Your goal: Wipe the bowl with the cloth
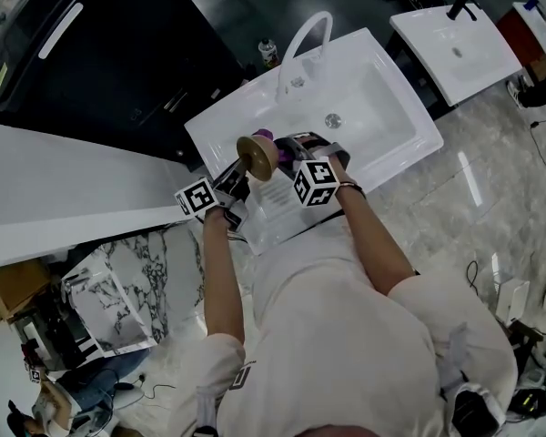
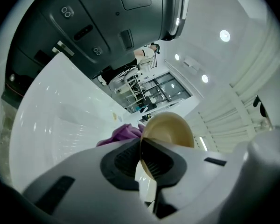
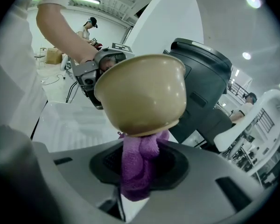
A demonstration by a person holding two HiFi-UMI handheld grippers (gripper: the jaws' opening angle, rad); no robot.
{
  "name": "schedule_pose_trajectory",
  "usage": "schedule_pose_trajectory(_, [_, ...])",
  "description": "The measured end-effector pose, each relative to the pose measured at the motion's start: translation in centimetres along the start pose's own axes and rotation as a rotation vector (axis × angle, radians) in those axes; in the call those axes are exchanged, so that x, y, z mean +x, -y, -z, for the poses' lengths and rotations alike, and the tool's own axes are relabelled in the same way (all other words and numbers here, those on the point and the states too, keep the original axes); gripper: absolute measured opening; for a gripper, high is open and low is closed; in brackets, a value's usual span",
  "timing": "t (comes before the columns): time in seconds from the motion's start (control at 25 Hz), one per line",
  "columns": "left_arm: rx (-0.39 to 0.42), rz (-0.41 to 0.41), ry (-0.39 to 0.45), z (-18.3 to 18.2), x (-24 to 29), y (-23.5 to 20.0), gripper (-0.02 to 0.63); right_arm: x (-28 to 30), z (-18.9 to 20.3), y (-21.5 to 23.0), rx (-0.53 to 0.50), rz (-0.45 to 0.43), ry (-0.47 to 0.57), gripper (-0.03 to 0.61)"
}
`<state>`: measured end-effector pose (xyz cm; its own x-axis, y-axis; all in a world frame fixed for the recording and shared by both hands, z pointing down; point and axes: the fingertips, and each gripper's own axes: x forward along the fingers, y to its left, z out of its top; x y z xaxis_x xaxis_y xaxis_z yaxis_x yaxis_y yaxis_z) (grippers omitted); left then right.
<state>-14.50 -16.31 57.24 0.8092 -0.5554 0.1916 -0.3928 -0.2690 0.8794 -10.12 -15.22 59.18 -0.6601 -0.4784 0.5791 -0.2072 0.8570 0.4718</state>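
Observation:
A tan bowl [image 1: 257, 156] is held on its side over the near end of the white sink [image 1: 382, 107]. My left gripper [image 1: 243, 171] is shut on its rim; in the left gripper view the rim [image 2: 147, 160] is pinched between the jaws and the bowl [image 2: 170, 129] rises beyond them. My right gripper [image 1: 288, 150] is shut on a purple cloth [image 3: 139, 164]. The cloth presses against the bowl's underside [image 3: 142, 94], next to its base. From the left gripper view, the cloth [image 2: 121, 135] peeks out behind the bowl.
The sink's curved white faucet [image 1: 307, 35] and drain [image 1: 333, 121] lie beyond the grippers. A second white basin [image 1: 455, 53] stands at the upper right. A black cabinet [image 1: 118, 62] and a white counter [image 1: 64, 189] are on the left.

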Motion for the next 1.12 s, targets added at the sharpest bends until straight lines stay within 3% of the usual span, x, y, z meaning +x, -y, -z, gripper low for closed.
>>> schedule_pose_trajectory(0.12, [-0.031, 0.047, -0.018, 0.6, 0.4, 1.2, 0.017, -0.1, 0.1, 0.0, 0.006, 0.007, -0.001, 0.104])
schedule_pose_trajectory(0.28, [0.050, -0.030, -0.078, 1.2, 0.2, 0.4, 0.015, -0.7, 0.3, 0.6, 0.026, 0.031, 0.003, 0.104])
schedule_pose_trajectory(0.52, [0.109, 0.047, -0.166, 2.9, 1.1, 1.9, 0.015, -1.5, 0.9, 2.0, 0.075, 0.076, 0.015, 0.104])
schedule_pose_trajectory(0.68, [0.161, -0.024, -0.213, 3.6, 1.0, 0.4, 0.017, -2.0, 1.6, 3.0, 0.092, 0.104, 0.000, 0.105])
schedule_pose_trajectory(0.96, [0.186, -0.094, -0.262, 3.8, 0.9, -0.4, 0.018, -1.5, 2.1, 2.7, -0.012, 0.097, -0.069, 0.106])
schedule_pose_trajectory(1.12, [0.216, -0.137, -0.292, 3.8, 0.2, -1.1, 0.017, -1.3, 2.3, 2.5, -0.022, 0.096, -0.075, 0.106])
